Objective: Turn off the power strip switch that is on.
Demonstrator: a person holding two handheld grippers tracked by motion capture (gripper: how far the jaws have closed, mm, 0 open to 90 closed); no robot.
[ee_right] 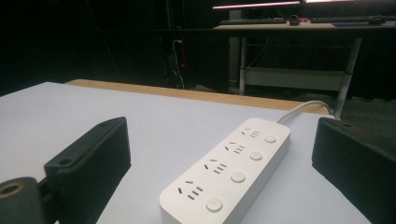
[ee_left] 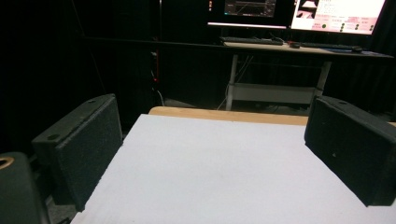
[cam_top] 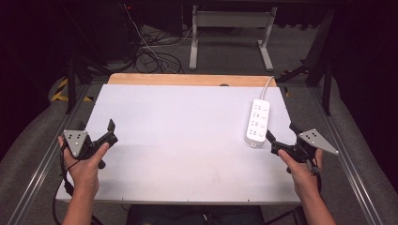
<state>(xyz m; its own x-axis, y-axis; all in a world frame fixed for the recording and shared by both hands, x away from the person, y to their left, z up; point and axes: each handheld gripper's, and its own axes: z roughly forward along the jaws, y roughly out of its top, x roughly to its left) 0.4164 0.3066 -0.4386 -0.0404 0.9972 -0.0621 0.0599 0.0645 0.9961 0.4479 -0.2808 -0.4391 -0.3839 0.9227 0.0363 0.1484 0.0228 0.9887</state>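
Observation:
A white power strip (cam_top: 258,123) with several sockets and round buttons lies on the white tabletop (cam_top: 187,136) at the right, its cord (cam_top: 268,84) running off the far edge. My right gripper (cam_top: 282,132) hovers just in front of the strip's near end, open and holding nothing. In the right gripper view the power strip (ee_right: 229,172) lies between and beyond the two jaws of the right gripper (ee_right: 219,140). My left gripper (cam_top: 97,126) is held at the table's left edge, open and empty. In the left gripper view the left gripper (ee_left: 212,154) has bare tabletop (ee_left: 210,177) between its jaws.
A wooden strip (cam_top: 187,78) borders the table's far edge. Beyond it stand a white desk frame (cam_top: 230,28) and loose cables (cam_top: 150,54) on the floor. A desk with lit monitors (ee_left: 299,9) is farther back. Metal rails (cam_top: 42,164) run along both sides.

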